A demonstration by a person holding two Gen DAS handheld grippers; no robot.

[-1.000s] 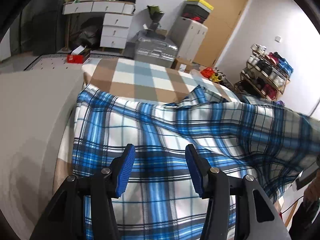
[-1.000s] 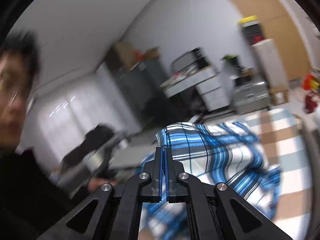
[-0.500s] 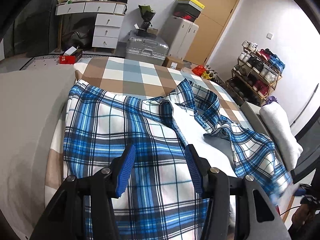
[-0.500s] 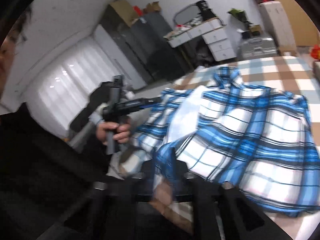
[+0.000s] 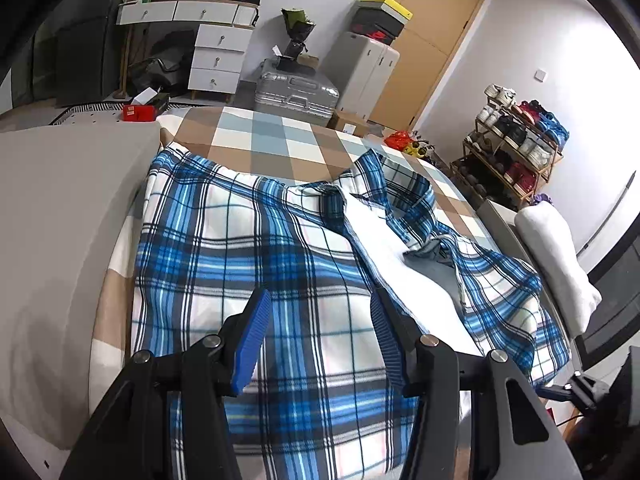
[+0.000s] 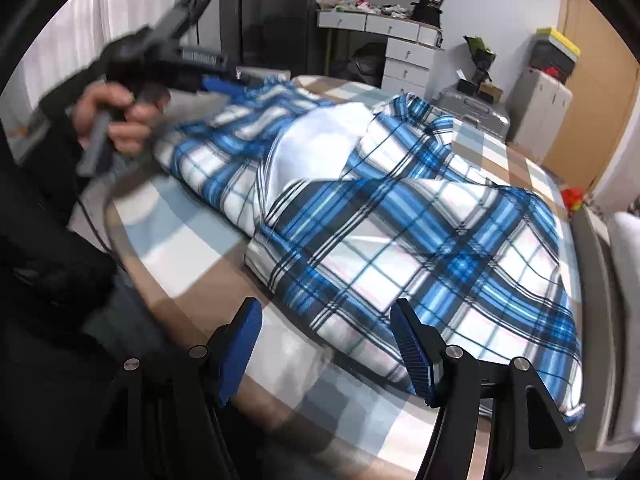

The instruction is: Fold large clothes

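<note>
A: Where do we stand with the plaid shirt [image 5: 256, 248]?

B: It lies spread across the checked bed cover [image 5: 264, 136], front open, white lining showing down the middle. We see no fold in it yet, so by our reckoning only the laying-out is done; sleeves and body are all still to fold.

A: Starting on the left, our left gripper [image 5: 320, 332]?

B: It hovers over the near part of the shirt, jaws partly apart, nothing pinched between the blue pads.

A: And the right gripper [image 6: 326, 344]?

B: Jaws well apart above the shirt's near edge where it meets the bed cover. No cloth is between them.

A: What differs from a second ago?

B: Then the right jaws were pressed together and the shirt was in the air, billowing. They have just been opening, and the shirt has settled flat. The left gripper's opening looks the same as it was.
</note>
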